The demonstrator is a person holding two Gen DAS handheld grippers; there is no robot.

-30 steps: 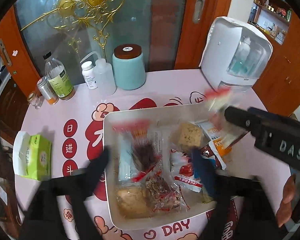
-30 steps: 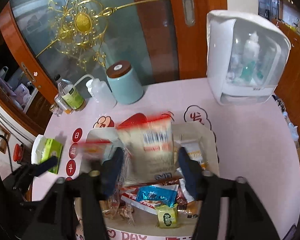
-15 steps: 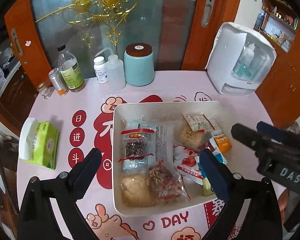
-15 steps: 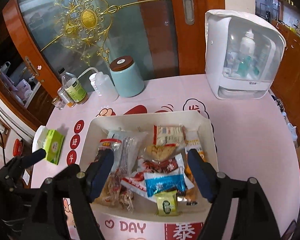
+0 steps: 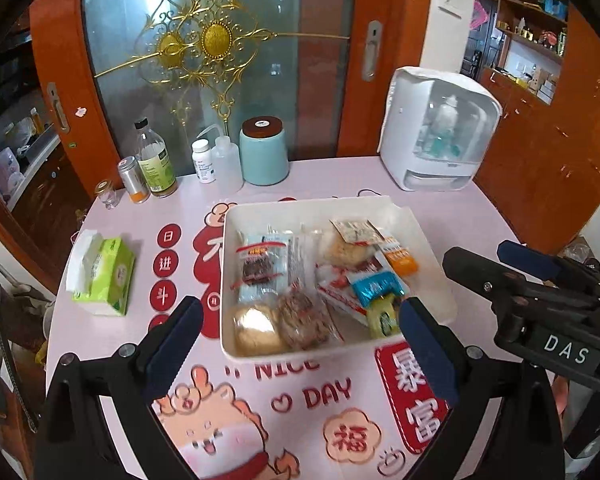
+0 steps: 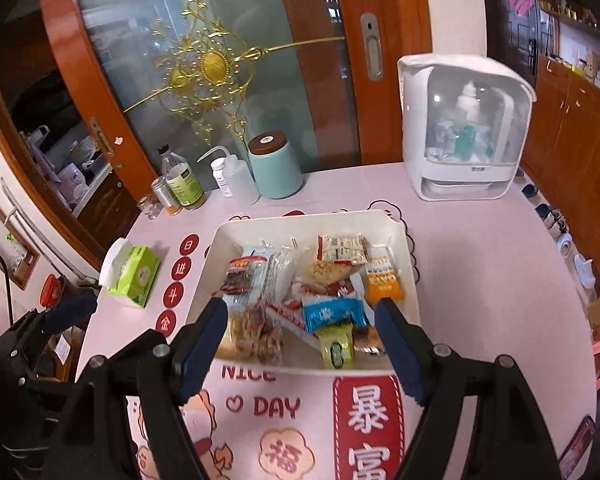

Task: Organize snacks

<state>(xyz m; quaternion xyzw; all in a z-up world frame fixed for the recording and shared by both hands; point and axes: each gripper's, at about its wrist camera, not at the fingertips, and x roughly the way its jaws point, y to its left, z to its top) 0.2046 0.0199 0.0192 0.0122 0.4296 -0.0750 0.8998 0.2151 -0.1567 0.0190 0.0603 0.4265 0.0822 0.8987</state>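
A white tray (image 5: 428,240) sits mid-table and holds several wrapped snacks: a red-banded packet (image 5: 260,264), a round cake (image 5: 256,328), a blue packet (image 5: 376,284) and an orange packet (image 5: 400,258). It also shows in the right wrist view (image 6: 404,240), with the blue packet (image 6: 332,312) and a green packet (image 6: 336,346) near its front. My left gripper (image 5: 296,344) is open and empty, above the tray's near edge. My right gripper (image 6: 300,328) is open and empty, over the tray's front. The right gripper also shows at the right of the left wrist view (image 5: 500,268).
A green tissue pack (image 5: 100,276) lies at the table's left. At the back stand a teal canister (image 5: 264,152), bottles (image 5: 154,160) and a white dispenser cabinet (image 5: 436,132). The pink printed tablecloth (image 5: 320,400) covers the round table; orange doors stand behind.
The right gripper let a packet go into the tray and opened. Both grippers have pulled back and up from the tray, which now looks farther away.
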